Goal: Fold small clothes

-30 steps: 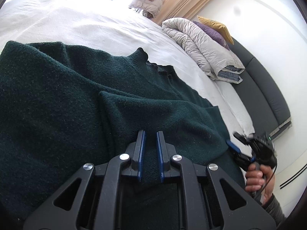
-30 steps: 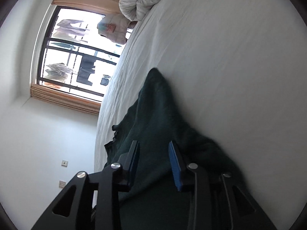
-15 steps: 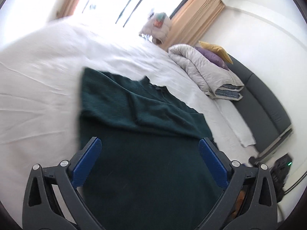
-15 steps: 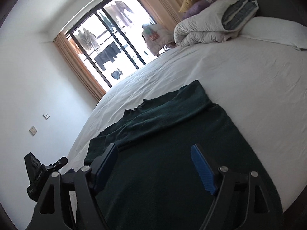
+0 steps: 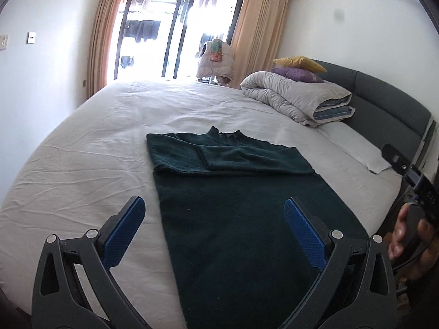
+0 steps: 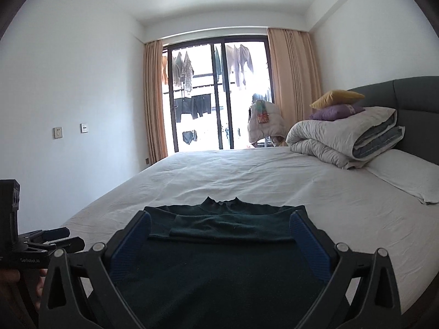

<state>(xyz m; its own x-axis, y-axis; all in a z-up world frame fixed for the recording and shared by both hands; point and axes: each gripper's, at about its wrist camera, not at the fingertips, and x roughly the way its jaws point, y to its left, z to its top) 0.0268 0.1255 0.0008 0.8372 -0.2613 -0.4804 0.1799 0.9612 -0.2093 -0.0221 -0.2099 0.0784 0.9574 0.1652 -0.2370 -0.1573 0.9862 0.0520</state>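
Two hand-held grippers hover over a dark green knitted sweater [image 5: 236, 208] that lies flat on the white sheet of a wide bed [image 5: 90, 164]. Its collar points toward the sunlit balcony door, and both sleeves are folded across the chest, one over the other. We judge the knit soft, thick and limp: light enough to lift, but it will sag and stretch if we pick it up by one point. The two corners of the near hem, out of view below the frames, look like the best places to take hold for folding it up toward the collar. Our left gripper [image 5: 214, 230] has its blue-padded jaws spread wide, empty, above the sweater's lower half and touching nothing. Our right gripper [image 6: 219, 241] has its jaws opening to full width, also with nothing between them, held over the cloth.
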